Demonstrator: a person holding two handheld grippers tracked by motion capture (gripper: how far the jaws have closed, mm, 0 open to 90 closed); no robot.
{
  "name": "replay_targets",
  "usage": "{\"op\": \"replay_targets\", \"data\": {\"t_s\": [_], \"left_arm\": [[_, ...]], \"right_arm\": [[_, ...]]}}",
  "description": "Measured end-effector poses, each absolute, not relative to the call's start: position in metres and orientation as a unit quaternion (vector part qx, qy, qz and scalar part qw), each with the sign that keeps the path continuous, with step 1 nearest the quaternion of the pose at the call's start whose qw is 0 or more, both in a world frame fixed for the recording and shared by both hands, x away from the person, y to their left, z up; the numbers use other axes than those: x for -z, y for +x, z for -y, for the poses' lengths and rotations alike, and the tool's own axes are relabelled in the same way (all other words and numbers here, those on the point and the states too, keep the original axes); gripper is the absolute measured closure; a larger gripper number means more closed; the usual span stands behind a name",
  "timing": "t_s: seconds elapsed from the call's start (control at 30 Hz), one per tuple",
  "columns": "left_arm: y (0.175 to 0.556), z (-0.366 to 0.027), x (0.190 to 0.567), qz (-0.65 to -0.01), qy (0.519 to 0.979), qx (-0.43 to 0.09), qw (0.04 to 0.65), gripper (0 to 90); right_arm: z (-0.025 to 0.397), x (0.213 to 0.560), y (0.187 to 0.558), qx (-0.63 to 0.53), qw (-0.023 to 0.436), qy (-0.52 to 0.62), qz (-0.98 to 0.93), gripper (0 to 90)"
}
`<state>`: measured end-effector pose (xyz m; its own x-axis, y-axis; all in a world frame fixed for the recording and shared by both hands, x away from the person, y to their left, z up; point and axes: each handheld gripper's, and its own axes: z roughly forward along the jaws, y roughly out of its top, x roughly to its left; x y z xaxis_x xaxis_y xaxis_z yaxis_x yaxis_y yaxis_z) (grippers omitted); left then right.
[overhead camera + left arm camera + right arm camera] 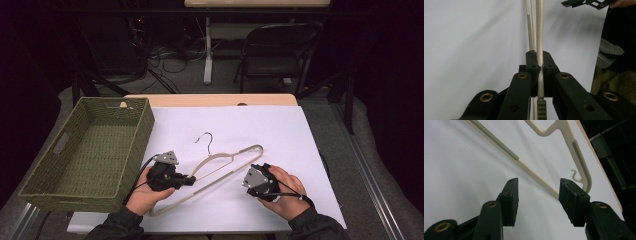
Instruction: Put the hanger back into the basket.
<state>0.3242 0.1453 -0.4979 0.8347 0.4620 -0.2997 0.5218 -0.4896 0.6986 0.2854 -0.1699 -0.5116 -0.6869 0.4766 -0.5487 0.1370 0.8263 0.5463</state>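
Observation:
A cream plastic clothes hanger (220,167) with a dark metal hook lies on the white sheet, tilted from lower left to upper right. My left gripper (189,180) is shut on its bottom bar (539,37), which runs straight up between the jaws in the left gripper view. My right gripper (256,169) stands open just below the hanger's right end. In the right gripper view the right gripper (538,201) has only white sheet in its gap, with the hanger (529,168) passing behind its right fingertip (571,197).
A green woven basket (35,182) stands empty at the left, close to my left hand. The white sheet (280,130) covers a wooden table (210,99). A folding chair (277,50) and cables sit on the floor beyond.

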Motion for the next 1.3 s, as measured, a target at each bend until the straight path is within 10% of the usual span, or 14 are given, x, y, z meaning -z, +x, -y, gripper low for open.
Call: {"op": "replay_targets", "data": {"t_s": [0.7,1.3], "left_arm": [[0.294,-0.159,0.451,-0.344,0.834,-0.099,0.420,87.3],[0.281,-0.189,0.416,-0.359,0.816,-0.111,0.440,87.3]], "right_arm": [[0.181,0.521,0.281,-0.288,0.348,0.225,-0.864,49.6],[0.183,0.527,0.281,-0.289,0.342,0.234,-0.863,49.4]]}}
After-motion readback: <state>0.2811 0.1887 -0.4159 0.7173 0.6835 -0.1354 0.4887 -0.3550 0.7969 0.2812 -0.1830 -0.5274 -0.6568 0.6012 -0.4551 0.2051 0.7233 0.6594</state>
